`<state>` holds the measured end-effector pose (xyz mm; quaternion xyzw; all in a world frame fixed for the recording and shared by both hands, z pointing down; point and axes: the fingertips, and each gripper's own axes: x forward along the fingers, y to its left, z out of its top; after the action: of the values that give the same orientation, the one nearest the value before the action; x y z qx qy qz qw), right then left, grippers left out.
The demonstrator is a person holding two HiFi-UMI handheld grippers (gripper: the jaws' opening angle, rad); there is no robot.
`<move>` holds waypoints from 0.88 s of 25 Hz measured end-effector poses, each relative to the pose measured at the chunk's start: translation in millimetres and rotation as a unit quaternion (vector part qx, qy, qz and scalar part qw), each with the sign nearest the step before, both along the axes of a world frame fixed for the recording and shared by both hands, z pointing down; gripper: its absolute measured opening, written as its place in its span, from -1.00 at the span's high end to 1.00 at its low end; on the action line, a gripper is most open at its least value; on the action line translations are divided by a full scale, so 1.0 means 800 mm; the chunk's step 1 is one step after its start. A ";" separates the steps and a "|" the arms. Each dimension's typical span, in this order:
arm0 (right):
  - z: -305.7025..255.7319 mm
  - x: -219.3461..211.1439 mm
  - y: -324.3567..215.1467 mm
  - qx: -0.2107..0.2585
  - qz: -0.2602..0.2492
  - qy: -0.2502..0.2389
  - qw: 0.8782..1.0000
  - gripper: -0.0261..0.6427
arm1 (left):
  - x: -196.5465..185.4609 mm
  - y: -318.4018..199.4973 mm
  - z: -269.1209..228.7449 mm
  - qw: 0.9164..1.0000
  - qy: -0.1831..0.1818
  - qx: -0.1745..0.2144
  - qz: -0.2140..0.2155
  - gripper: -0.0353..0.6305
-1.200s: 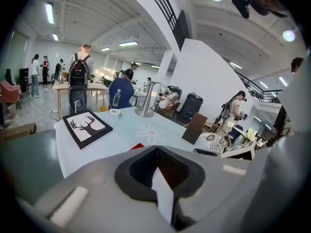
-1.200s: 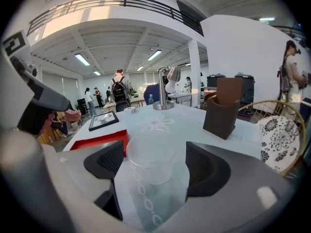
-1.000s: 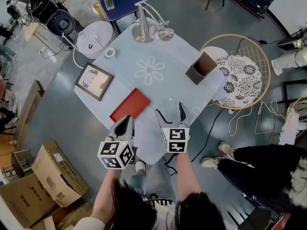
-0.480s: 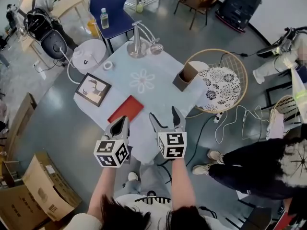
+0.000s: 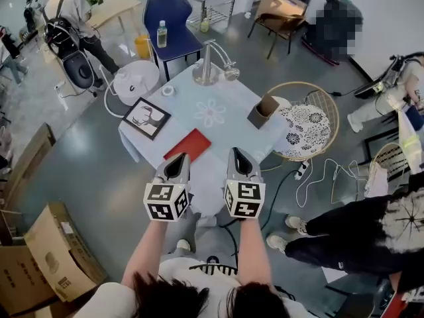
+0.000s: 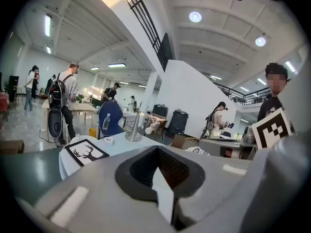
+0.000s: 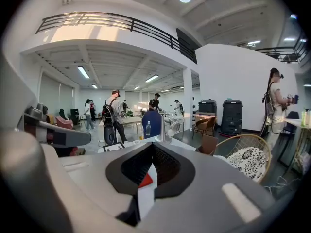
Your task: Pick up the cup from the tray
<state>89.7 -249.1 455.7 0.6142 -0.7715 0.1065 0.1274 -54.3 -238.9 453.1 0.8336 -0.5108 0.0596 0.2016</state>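
A flat red tray (image 5: 188, 144) lies on the near left part of the pale blue table (image 5: 228, 128). I can make out no cup on it. A metal rack (image 5: 208, 67) with a glass hanging from it stands at the table's far edge. Both grippers hover side by side above the near table edge, short of the tray. The left gripper (image 5: 177, 159) is shut and empty. The right gripper (image 5: 238, 155) has just been closing and is shut with nothing between its jaws. In the right gripper view a bit of the red tray (image 7: 145, 180) shows past the closed right gripper (image 7: 148, 171).
A framed deer picture (image 5: 146, 118), a tape roll (image 5: 167, 91) and a brown box (image 5: 264, 111) share the table. A wicker chair (image 5: 306, 121) stands at its right, a blue chair (image 5: 169, 15) behind. A person in black (image 5: 358, 234) stands right; cardboard boxes (image 5: 50, 257) lie left.
Both grippers have risen from the near table edge toward the head camera. The right gripper's jaws went from wide open to shut, with nothing caught. The left stayed shut.
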 end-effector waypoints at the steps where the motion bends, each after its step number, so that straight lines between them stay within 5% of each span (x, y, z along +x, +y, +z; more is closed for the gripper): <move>1: -0.001 -0.007 0.005 -0.003 -0.005 0.002 1.000 0.84 | -0.002 0.004 -0.004 1.000 0.000 0.003 0.004 0.89; 22: -0.041 -0.050 0.097 0.014 0.006 0.027 1.000 0.85 | -0.009 0.082 -0.052 0.998 0.012 0.044 0.036 0.89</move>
<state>49.8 -171.7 422.6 0.6229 -0.7656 0.0800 0.1391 -61.8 -173.0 411.4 0.8600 -0.4805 0.0344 0.1681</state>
